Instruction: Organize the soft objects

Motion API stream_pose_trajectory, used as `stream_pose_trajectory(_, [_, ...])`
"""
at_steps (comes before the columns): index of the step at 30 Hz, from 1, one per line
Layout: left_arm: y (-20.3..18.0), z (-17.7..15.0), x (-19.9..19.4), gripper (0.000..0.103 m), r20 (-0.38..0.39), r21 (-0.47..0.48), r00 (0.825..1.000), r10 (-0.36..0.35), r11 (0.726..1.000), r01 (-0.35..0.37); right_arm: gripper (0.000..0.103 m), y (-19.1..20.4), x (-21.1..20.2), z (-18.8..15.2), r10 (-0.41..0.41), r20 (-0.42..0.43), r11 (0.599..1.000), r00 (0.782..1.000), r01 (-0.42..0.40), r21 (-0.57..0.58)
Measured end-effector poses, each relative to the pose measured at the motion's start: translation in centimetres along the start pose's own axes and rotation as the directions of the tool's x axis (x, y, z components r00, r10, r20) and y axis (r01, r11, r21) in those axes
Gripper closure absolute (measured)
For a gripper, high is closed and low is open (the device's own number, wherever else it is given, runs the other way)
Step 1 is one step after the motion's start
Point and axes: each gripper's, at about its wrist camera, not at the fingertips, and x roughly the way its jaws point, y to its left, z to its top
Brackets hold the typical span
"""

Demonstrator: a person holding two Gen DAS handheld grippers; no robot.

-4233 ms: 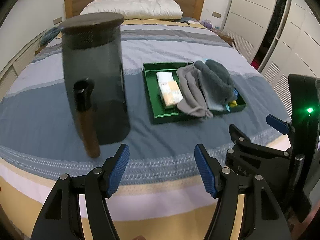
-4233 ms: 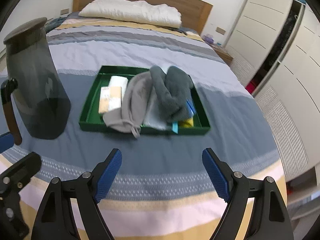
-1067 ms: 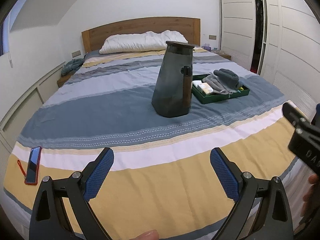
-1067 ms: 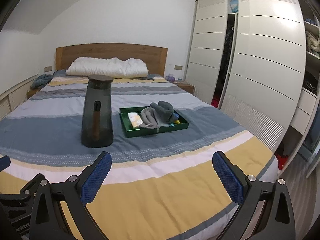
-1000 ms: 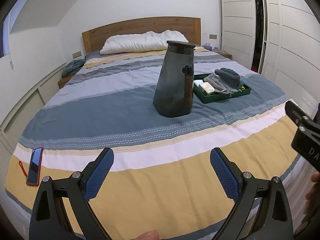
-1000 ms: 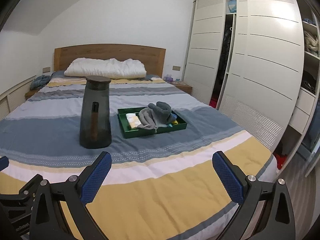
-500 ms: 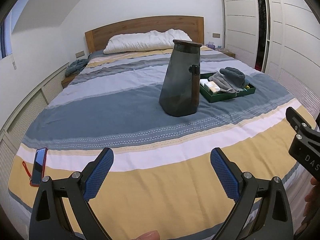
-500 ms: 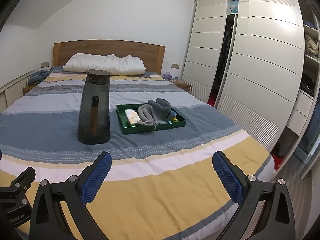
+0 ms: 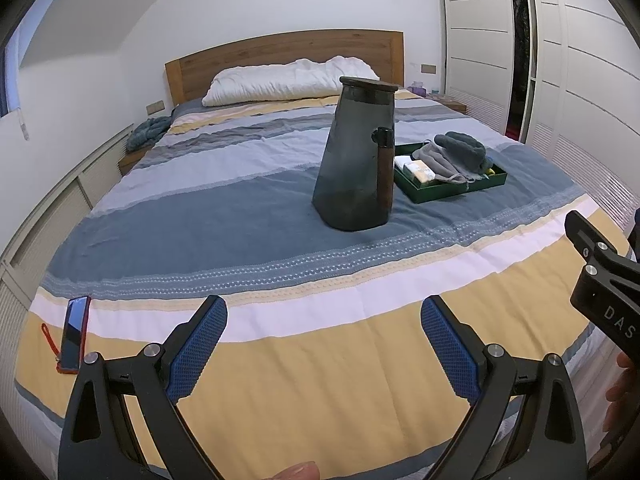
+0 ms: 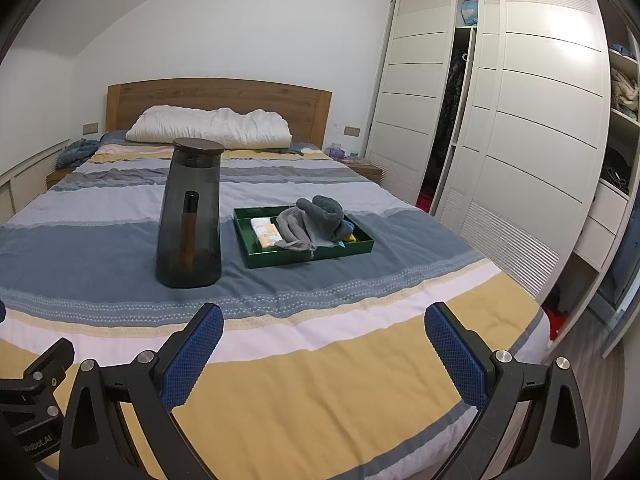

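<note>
Grippers, your left gripper (image 9: 324,344) and right gripper (image 10: 324,350), gape wide and hold nothing; next, reach the far tray (image 10: 308,258) of soft cloths (image 10: 314,220).

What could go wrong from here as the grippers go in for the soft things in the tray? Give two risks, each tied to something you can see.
1. The tall jug stands on the soft bed, close beside the tray; a nudge from an arm reaching past could tip it.
2. The grey cloths are heaped together, one drooping over the tray's front rim, so a grasp by the open right gripper may drag several out at once.
</note>
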Motion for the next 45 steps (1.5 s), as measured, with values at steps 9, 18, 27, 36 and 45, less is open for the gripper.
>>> stream_pose_trajectory(9, [0.0, -0.1, -0.1, 0.008, -0.002, 0.005, 1.000, -0.008, 1.000, 0.008, 0.000, -0.3, 0.1, 0.0, 0.041, -0.014, 0.999, 0.999, -0.040, 0.030])
stream_pose_trajectory(18, [0.3, 0.0, 0.0, 0.008, -0.003, -0.003, 1.000, -0.007, 1.000, 0.007, 0.000, -1.8, 0.7, 0.4, 0.045, -0.050, 0.990, 0.998, -0.038, 0.132])
stream_pose_trajectory(27, [-0.2, -0.1, 0.2, 0.008, -0.009, 0.006, 0.999, -0.039, 0.999, 0.039, 0.000, -5.6, 0.6, 0.4, 0.071, -0.063, 0.950, 0.995, -0.048, 0.309])
stream_pose_trajectory(36, [-0.3, 0.0, 0.0, 0.008, -0.005, 0.009, 0.999, -0.041, 0.999, 0.041, 0.000, -6.8, 0.4, 0.2, 0.107, -0.075, 0.922, 0.991, -0.071, 0.380])
stream_pose_trajectory(45, [0.9, -0.1, 0.0, 0.008, -0.006, -0.015, 1.000, -0.020, 1.000, 0.020, 0.000, -1.4, 0.6, 1.1, 0.076, -0.075, 0.987, 0.994, -0.064, 0.150])
